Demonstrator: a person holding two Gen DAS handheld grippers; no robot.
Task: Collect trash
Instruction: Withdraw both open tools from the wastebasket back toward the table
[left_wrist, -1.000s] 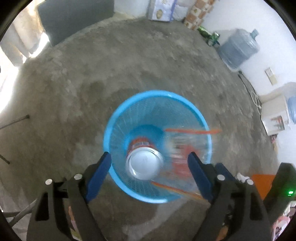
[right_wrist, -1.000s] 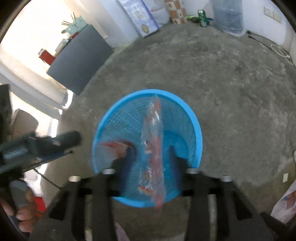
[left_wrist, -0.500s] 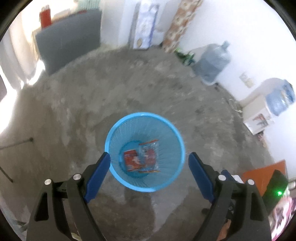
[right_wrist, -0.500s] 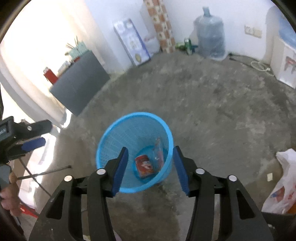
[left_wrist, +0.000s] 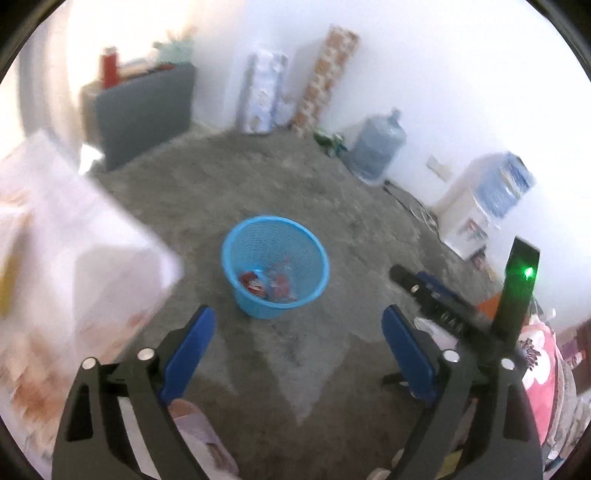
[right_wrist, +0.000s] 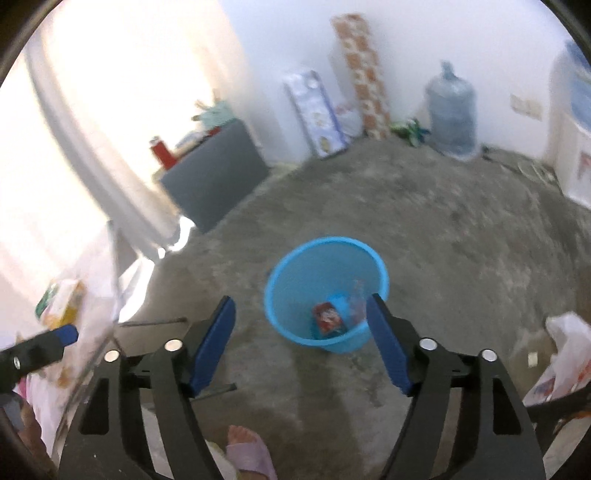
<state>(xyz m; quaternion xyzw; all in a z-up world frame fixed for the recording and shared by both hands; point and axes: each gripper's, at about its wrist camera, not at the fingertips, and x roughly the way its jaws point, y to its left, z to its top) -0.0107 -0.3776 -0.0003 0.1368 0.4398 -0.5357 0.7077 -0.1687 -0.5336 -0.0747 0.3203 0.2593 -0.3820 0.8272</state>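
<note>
Looking down from the left wrist: left gripper (left_wrist: 297, 349) with blue fingers (left_wrist: 188, 352) spread wide, having just been opening, nothing between them but bare grey floor (left_wrist: 295, 387). Blue basket (left_wrist: 275, 266) upright on that floor, beyond the fingertips and well apart from them, roughly centred between the two. Red can (left_wrist: 252, 283) and crumpled wrapper (left_wrist: 282, 287) lying together at the basket's bottom, touching or nearly so. Blurred white worktop edge (left_wrist: 85, 236) filling the left side. Right gripper (left_wrist: 417, 286) seen side-on at the right, black with a blue pad, clear of the basket. Water jug (left_wrist: 376, 147) and dispenser (left_wrist: 480, 206) against the far wall. Switching to the right wrist: right gripper (right_wrist: 301, 339) likewise spread, having just been opening, holding nothing. Blue basket (right_wrist: 327, 291) ahead on the floor (right_wrist: 461, 258), its near right rim overlapped in the picture by the right-hand finger (right_wrist: 388, 347), whether touching or merely in front cannot be told; left-hand finger well clear of it. Red can (right_wrist: 327, 317) and clear wrapper (right_wrist: 356, 299) inside, low in the basket. Tip of the left gripper (right_wrist: 40, 347) poking in from the left edge. White plastic bag (right_wrist: 565, 358) on the floor at the right. Sandalled foot (right_wrist: 247, 450) at the bottom edge.
</note>
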